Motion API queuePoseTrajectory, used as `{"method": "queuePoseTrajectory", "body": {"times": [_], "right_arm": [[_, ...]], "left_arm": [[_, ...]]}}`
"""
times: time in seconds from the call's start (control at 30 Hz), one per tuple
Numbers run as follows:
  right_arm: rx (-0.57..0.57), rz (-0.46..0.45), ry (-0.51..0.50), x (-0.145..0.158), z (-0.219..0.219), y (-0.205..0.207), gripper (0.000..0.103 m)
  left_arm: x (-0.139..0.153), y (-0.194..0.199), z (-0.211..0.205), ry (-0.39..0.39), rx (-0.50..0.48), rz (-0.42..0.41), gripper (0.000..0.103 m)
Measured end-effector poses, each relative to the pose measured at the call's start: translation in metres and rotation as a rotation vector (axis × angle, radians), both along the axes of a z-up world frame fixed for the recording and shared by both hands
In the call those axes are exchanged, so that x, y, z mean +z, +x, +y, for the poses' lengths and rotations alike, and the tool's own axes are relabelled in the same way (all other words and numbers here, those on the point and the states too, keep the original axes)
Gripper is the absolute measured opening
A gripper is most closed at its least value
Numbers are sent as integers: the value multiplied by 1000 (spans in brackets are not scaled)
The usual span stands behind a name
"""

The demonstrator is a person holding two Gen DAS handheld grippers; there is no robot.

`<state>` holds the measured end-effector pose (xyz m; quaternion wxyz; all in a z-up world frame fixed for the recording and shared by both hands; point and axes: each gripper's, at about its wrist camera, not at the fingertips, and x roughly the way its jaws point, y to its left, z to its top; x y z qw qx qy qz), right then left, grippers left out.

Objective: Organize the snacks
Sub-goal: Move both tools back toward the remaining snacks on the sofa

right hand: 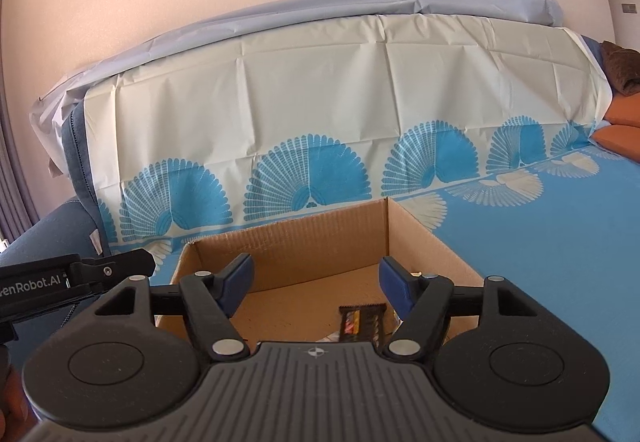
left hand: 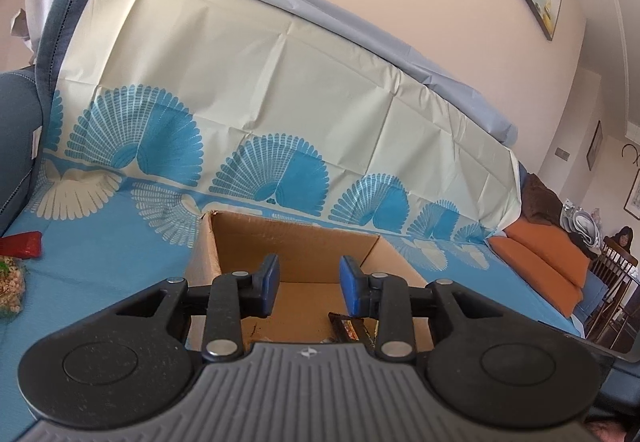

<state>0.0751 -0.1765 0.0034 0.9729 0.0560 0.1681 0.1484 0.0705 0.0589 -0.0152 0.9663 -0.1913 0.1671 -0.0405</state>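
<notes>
Both claws, left gripper [left hand: 309, 284] & right gripper [right hand: 316, 286], stood open, empty, over cardboard box [right hand: 304, 242]; dark snack bar [right hand: 362, 320] lay below-right inside, prob light, crinkly, slippery; pinch across mid

An open cardboard box [left hand: 304, 242] is sitting on the blue patterned cover, its brown corrugated walls standing upright and its top open. A dark snack bar wrapper [left hand: 346, 326] with orange and yellow print is lying flat on the box floor toward the near right side; the right wrist view is showing it [right hand: 360, 320] there too, beside a pale wrapper edge. Far to the left, outside the box, a red packet [left hand: 22, 244] is lying on the cover, and a clear bag of pale, speckled snacks [left hand: 10, 284] is resting just nearer.
</notes>
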Motion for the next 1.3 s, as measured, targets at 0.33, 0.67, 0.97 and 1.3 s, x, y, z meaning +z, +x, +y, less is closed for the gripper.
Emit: {"method": "queuePoseTrajectory", "body": {"times": [0.33,0.67,0.97,1.3], "right_arm": [[100,-47,45,19,32,-12,70],[321,-62,156,53,115,22,55],[369,79,196,23,134,39,56],[395,185,238,10,148,52,57]], "left_arm": [[-6,1,44,-70,147,58,37],[-32,17,126,-157,482,219,52],[-85,44,207,-306,883,518,93],[-113,66,248,-395,1006,570,102]]}}
